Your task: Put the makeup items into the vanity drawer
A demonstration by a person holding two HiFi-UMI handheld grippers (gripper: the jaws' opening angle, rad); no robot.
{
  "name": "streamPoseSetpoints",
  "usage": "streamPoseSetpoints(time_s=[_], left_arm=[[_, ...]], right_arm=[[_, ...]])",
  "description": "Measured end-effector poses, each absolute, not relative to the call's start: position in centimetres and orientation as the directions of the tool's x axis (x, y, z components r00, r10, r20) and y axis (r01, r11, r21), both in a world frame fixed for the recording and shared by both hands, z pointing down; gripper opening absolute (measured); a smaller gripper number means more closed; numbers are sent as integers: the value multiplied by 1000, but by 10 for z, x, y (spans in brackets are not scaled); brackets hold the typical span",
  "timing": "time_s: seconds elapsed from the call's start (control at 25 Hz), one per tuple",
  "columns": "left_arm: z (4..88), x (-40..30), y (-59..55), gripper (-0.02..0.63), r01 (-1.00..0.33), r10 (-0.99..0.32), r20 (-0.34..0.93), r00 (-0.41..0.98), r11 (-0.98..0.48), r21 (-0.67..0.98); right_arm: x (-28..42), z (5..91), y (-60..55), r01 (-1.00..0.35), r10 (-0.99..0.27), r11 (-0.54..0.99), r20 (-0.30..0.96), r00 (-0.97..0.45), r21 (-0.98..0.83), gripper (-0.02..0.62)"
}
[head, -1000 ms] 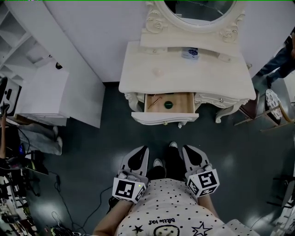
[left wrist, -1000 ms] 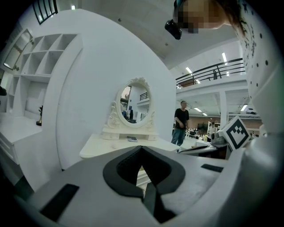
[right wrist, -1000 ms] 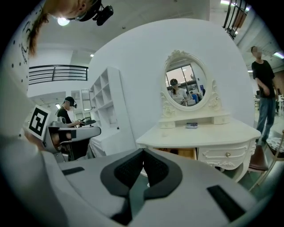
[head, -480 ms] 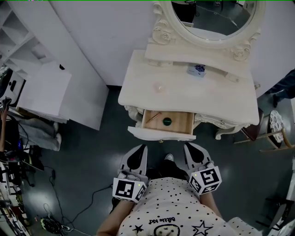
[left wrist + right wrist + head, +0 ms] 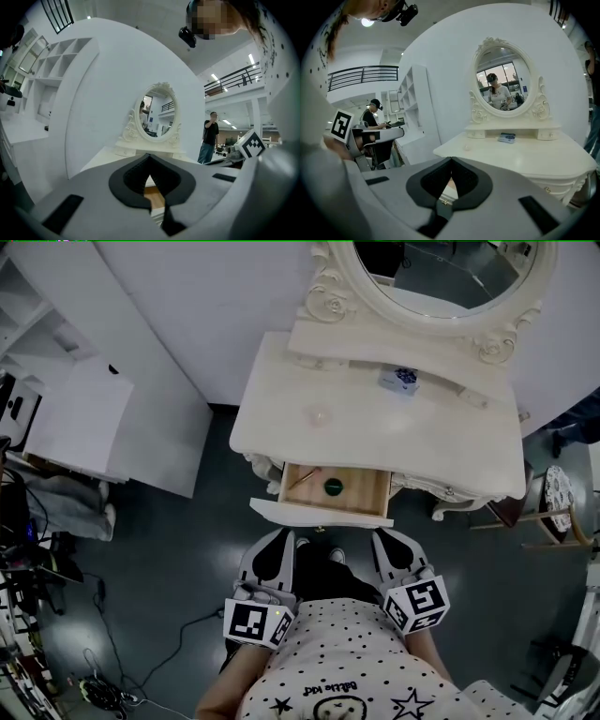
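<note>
Both the left claw (image 5: 282, 540) and the right claw (image 5: 383, 540) are pressed together and empty, low before the open drawer (image 5: 370, 503); a pale round item (image 5: 319, 415) and a blue-patterned box (image 5: 401, 379) lie on the surface (image 5: 441, 442). The next reach likely wants one claw spread early, lifted over the drawer front, closing gently since the round item may roll.

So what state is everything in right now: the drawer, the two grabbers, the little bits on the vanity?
Vanity drawer: pulled open.
Green round item: lying inside the drawer.
Thin stick: inside the drawer, left of the green item.
Blue item: out on the vanity shelf.
Small pale round item: out on the vanity top.
Left gripper: shut, empty.
Right gripper: shut, empty.
</note>
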State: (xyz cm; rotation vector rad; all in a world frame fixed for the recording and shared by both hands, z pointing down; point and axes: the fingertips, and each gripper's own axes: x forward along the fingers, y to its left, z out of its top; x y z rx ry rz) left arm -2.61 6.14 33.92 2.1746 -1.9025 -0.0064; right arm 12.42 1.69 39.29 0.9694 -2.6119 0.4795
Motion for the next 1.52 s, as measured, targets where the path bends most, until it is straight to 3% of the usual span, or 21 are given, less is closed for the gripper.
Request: streamPoseSetpoints(time_s=[1.04, 1.52], left_arm=[[334, -110, -18, 6, -943, -932, 186, 313, -281, 176], [328, -133, -25, 6, -958, -953, 161, 257, -228, 176]], right_arm=[[42, 381, -39, -771, -670, 603, 395, -629, -205, 9], [19, 372, -65, -727, -641, 665, 367, -674, -172, 9]])
